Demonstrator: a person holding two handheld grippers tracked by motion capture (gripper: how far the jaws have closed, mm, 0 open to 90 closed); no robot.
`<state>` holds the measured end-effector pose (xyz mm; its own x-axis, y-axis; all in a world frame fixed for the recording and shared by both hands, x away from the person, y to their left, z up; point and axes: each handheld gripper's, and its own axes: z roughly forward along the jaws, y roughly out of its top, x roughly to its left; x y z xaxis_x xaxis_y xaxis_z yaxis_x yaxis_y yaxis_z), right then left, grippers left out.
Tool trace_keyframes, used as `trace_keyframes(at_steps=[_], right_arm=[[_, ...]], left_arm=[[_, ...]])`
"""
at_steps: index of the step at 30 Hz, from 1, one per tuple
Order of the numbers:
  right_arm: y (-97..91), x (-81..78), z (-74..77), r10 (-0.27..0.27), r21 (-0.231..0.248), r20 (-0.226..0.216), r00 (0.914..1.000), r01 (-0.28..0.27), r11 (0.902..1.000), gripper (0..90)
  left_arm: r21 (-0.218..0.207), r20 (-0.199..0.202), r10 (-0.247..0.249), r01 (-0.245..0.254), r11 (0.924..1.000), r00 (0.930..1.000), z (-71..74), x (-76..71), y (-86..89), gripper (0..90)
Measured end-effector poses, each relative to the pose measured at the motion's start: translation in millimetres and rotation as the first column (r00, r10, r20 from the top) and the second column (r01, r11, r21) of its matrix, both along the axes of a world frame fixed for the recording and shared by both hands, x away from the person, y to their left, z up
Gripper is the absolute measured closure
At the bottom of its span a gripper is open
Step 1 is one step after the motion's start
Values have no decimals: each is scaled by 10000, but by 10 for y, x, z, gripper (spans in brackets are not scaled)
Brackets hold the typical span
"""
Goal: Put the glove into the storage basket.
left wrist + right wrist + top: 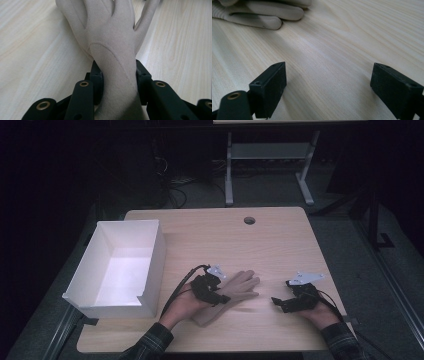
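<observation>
High view puts your left gripper (218, 296) over the cuff end of the beige glove (240, 287), which lies flat on the tabletop (270, 240) a little inside the near edge, fingers pointing toward the right edge. In the left gripper view, both pads press in on the glove (110, 47) at its narrow wrist part, so you have it clamped. Your right gripper (281, 304) rests near the near right corner with its jaws spread wide over bare wood, holding nothing; the glove's fingertips (264, 16) lie just ahead of it.

Expect the glove to be light, soft and limp. It will sag and dangle from wherever you pinch it, and the fingers will trail. The wrist is a sound place to hold, since the fabric bunches there and gives the pads something to bite. A fleecy surface like this should not slip much.

The white box (120, 265) sits at the left edge, open on top, its near wall notched. Between glove and box the tabletop is bare, so you have room to carry leftward; lift high enough that the hanging fingers pass over the box wall.
</observation>
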<state>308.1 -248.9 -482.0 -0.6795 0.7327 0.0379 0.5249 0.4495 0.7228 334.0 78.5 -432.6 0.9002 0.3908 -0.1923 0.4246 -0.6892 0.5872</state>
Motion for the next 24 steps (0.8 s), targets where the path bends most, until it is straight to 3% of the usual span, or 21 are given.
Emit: trace_keyframes(at_steps=[9,12,24], right_arm=[[0,0,0,-4,2,-3,10000,4,10000,128],[0,0,0,4,8,-2,10000,-4,10000,128],[0,1,0,11,5,11,10000,-11,10000,128]], left_arm=[[-140,1,344,-344,9993,9994,222,62,72,674],[-369,-51,711,-713,9968,9975,345,84,123,674],[-279,299,1391,-1383,9900,9898,768,143,329,674]])
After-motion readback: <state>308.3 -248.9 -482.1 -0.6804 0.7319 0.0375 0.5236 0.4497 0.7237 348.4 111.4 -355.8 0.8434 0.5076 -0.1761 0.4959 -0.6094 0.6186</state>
